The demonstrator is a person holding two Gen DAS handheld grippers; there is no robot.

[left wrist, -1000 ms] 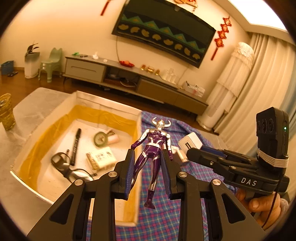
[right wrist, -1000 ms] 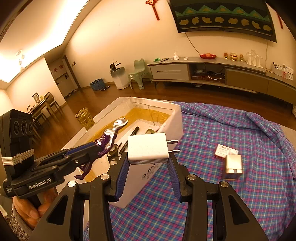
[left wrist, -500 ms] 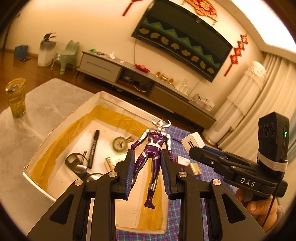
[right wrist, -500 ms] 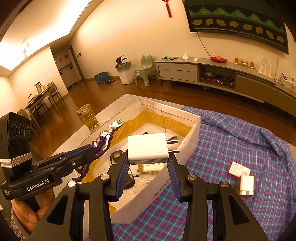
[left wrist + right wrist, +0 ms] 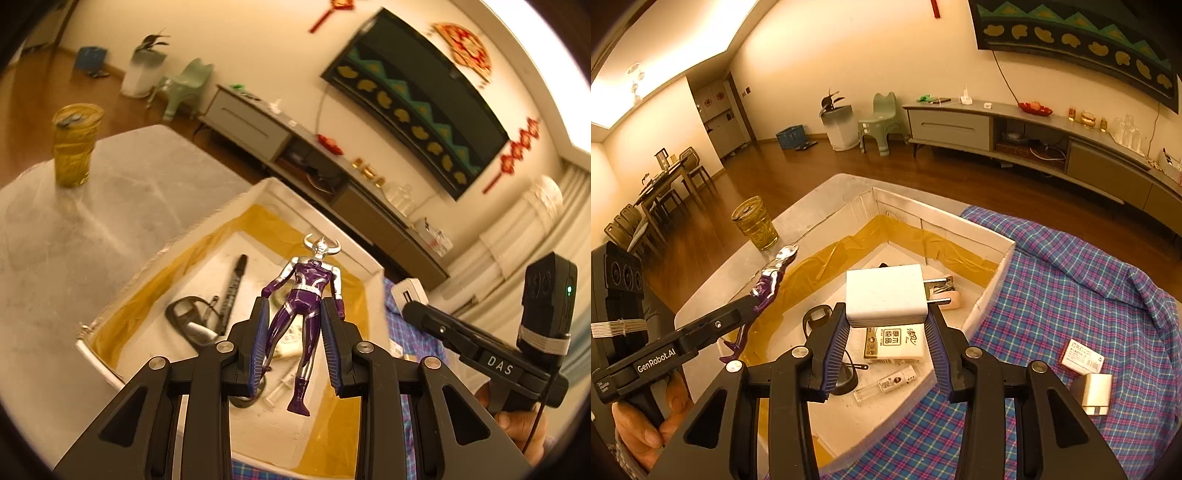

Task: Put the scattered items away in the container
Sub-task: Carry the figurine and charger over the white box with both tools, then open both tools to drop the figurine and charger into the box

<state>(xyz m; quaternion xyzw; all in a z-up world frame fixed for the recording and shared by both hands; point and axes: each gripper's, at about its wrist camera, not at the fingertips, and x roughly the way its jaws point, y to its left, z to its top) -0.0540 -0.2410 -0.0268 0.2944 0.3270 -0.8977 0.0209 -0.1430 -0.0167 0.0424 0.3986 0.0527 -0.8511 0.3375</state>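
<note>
My left gripper is shut on a purple and silver toy figure and holds it above the white box lined with yellow tape. My right gripper is shut on a white charger plug and holds it above the same box. In the box lie a black pen, a black mirror-like object, a small packet and a clear tube. A small white box and a silver block lie on the checked cloth.
A yellow-green glass stands on the grey marble tabletop left of the box. The checked cloth covers the table's right side. A TV cabinet and a green stool stand across the room.
Both grippers have moved left with their items, from over the cloth and box edge to above the inside of the box. Both stay shut.
</note>
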